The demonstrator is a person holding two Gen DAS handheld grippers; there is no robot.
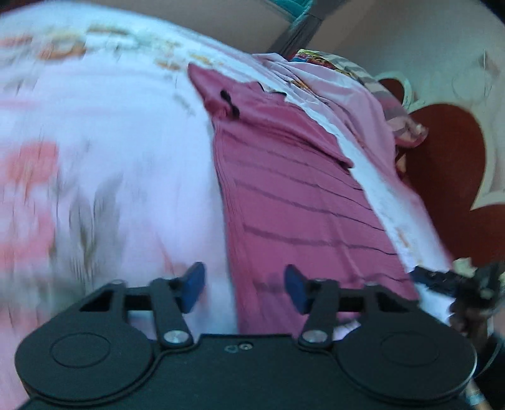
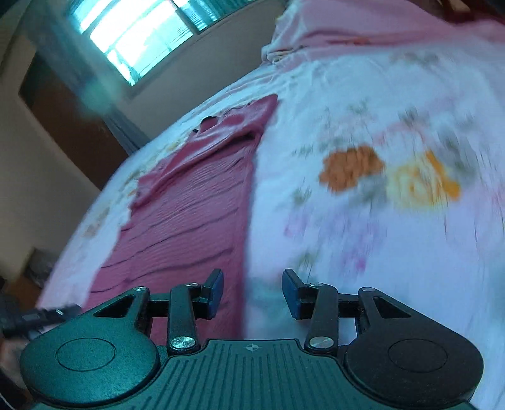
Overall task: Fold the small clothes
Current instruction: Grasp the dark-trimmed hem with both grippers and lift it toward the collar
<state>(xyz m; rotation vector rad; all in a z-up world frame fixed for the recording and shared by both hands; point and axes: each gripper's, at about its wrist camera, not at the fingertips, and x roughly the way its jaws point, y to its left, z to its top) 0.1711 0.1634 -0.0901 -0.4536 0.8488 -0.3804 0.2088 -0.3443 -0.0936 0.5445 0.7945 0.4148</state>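
Observation:
A magenta ribbed garment (image 1: 293, 195) lies flat as a long strip on the floral bedsheet (image 1: 110, 132). It has small black bows near its far end. My left gripper (image 1: 244, 279) hovers over the strip's near left edge, jaws apart, with nothing pinched between the blue pads (image 1: 194, 280). In the right wrist view the same garment (image 2: 189, 205) runs up the left half of the picture. My right gripper (image 2: 252, 284) stands open above its near right edge, over the sheet (image 2: 363, 236). Both views are motion-blurred.
A heap of other clothes, light pink and striped (image 1: 347, 94), lies beyond the garment on the right, beside a cloth with dark red hearts (image 1: 448, 164). A pink cloth (image 2: 363, 28) lies at the bed's far end. A window (image 2: 135, 34) and a brown door (image 2: 69, 120) stand behind the bed.

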